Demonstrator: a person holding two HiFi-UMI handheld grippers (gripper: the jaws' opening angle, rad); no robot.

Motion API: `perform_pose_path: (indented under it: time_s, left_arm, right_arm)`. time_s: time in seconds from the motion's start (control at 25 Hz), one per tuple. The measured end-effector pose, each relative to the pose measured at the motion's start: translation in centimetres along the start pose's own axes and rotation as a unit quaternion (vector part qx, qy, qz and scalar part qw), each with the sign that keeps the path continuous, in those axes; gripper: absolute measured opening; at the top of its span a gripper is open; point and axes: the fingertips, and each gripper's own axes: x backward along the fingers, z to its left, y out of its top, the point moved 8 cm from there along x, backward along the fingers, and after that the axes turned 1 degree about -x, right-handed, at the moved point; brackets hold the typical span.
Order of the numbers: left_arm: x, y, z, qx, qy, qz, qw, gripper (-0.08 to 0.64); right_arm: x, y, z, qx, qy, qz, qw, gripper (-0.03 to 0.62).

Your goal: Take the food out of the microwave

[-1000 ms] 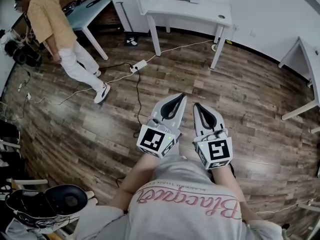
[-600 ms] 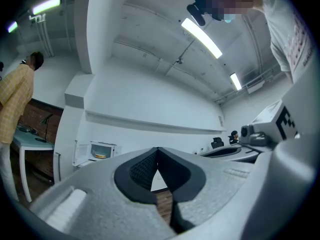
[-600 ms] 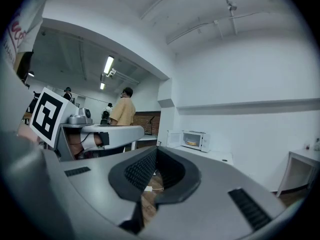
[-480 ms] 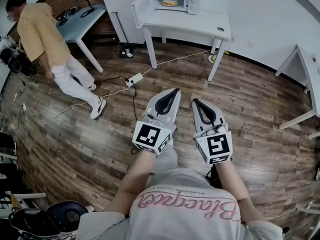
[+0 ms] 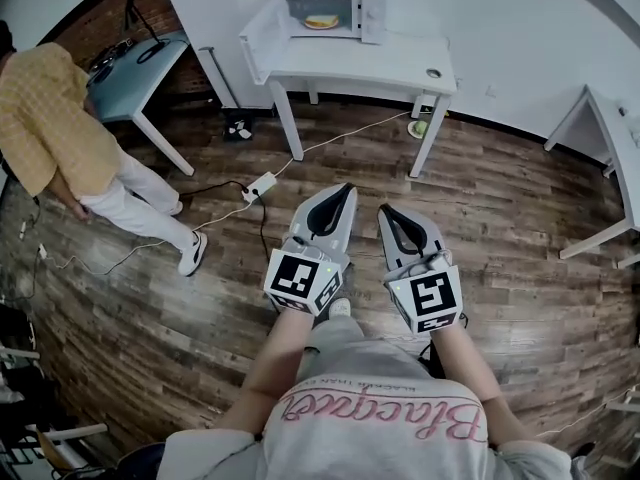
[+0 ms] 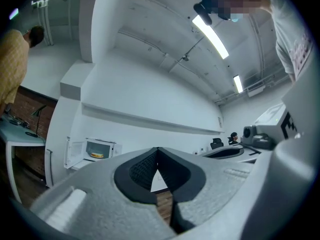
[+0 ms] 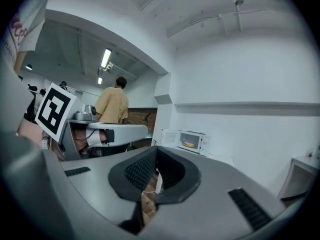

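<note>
Two-handed, holding left gripper [image 5: 343, 192] and right gripper [image 5: 388, 212] with jaws pressed together, empty. Seemingly working the approach, with food [image 5: 321, 21] sitting in the open microwave [image 5: 370, 20] on the far counter [image 5: 370, 66]. Next, likely needing nearing and parting jaws.

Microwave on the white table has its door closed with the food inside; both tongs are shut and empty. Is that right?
Not quite. The microwave door stands open, swung to the left, as the head view shows. The food is inside, and the left tongs and right tongs are shut and empty.
</note>
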Motion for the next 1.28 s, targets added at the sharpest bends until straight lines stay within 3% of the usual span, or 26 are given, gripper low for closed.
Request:
perform_pose_path:
  time_s: [0.52, 1.28]
  left_arm:
    - [-5.1, -0.4, 8.6, -0.005, -0.024, 0.002, 0.9997, 0.005]
    - [-8.1, -2.1, 14.2, 0.014, -0.007, 0.008, 0.9998, 0.005]
  right_arm:
    - [-10.7, 0.8, -2.0, -0.019, -0.025, 0.001, 1.000, 0.011]
    - [-16.2, -0.9, -3.0, -0.058, -0.033, -0.009, 0.998, 0.011]
